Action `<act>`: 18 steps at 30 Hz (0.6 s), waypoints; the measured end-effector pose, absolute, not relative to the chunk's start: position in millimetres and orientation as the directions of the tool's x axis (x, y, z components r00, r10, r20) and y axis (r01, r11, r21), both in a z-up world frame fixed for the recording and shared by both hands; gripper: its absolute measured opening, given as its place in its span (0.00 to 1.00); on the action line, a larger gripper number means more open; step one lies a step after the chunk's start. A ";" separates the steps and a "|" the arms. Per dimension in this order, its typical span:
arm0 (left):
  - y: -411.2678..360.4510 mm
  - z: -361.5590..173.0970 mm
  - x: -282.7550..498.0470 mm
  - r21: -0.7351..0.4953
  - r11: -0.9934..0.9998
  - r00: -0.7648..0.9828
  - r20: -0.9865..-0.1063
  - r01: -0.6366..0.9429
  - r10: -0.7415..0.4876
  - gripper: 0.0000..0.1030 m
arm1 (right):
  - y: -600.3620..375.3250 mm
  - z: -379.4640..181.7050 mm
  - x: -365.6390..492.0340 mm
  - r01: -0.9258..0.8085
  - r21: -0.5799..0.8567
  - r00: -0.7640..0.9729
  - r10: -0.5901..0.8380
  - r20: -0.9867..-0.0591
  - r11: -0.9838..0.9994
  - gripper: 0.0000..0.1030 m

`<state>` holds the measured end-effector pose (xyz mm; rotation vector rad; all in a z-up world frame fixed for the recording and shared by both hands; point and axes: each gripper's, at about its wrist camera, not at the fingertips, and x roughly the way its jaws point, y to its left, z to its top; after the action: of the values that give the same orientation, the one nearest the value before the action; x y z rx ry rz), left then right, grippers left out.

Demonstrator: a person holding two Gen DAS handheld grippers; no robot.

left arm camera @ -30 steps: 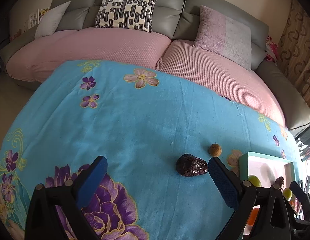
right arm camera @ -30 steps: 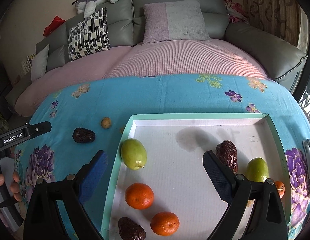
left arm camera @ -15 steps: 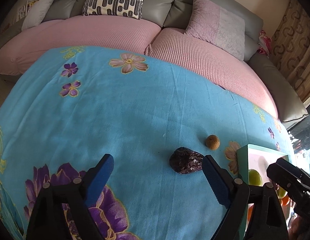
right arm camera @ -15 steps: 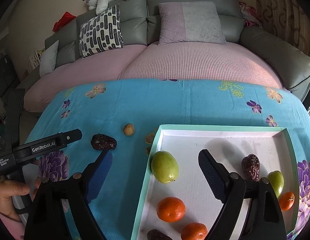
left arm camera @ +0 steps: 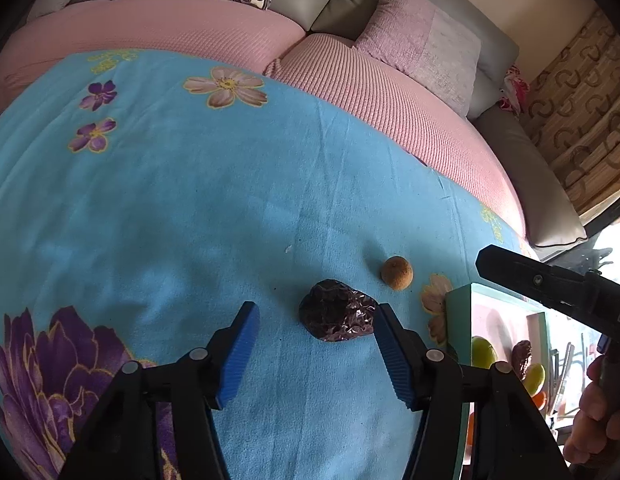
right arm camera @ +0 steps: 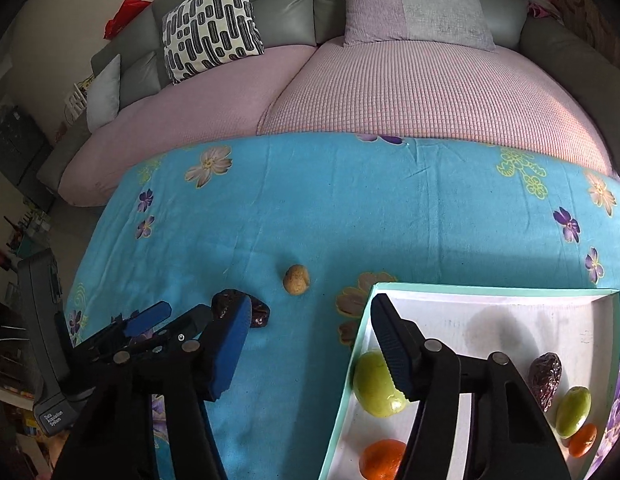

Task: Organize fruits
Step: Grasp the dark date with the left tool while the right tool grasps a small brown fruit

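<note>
A dark wrinkled date [left arm camera: 337,316] lies on the blue flowered cloth. My left gripper [left arm camera: 312,322] is open, its blue pads on either side of the date, the right pad close to it. A small brown round fruit [left arm camera: 396,273] lies just beyond; it also shows in the right wrist view [right arm camera: 296,279]. My right gripper [right arm camera: 310,320] is open and empty, over the left edge of the mint-rimmed tray [right arm camera: 470,291]. The tray holds green fruits [right arm camera: 376,386], oranges [right arm camera: 382,460] and a date [right arm camera: 545,374]. The left gripper [right arm camera: 190,316] shows there around the loose date [right arm camera: 259,314].
A pink-covered grey sofa [right arm camera: 390,80] with cushions curves behind the cloth. The tray's left rim [left arm camera: 458,312] is just right of the left gripper. The right gripper's body [left arm camera: 550,284] and a hand reach in at the right.
My left gripper has moved forward and down until its pads flank the date. My right gripper has shifted left, from over the tray's middle to its left edge.
</note>
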<state>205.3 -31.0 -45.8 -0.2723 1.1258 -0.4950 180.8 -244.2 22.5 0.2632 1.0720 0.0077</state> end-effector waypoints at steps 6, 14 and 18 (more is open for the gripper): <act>-26.3 -55.5 210.0 -0.528 0.829 0.309 -0.769 0.186 -0.560 0.44 | -240.5 15.3 204.1 0.127 0.221 0.436 0.146 -0.888 0.967 0.49; -22.5 -59.8 210.2 -0.588 0.795 0.292 -0.742 0.152 -0.604 0.33 | -226.3 -1.0 222.9 0.093 0.164 0.371 0.119 -0.921 0.982 0.42; -10.5 -58.9 209.9 -0.592 0.798 0.311 -0.742 0.113 -0.594 0.33 | -221.5 -10.0 230.7 0.083 0.148 0.350 0.111 -0.930 0.985 0.41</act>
<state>209.9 -10.5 -58.9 -0.4808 1.1700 -0.4912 230.7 -221.5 -10.0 0.1810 1.2151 0.0181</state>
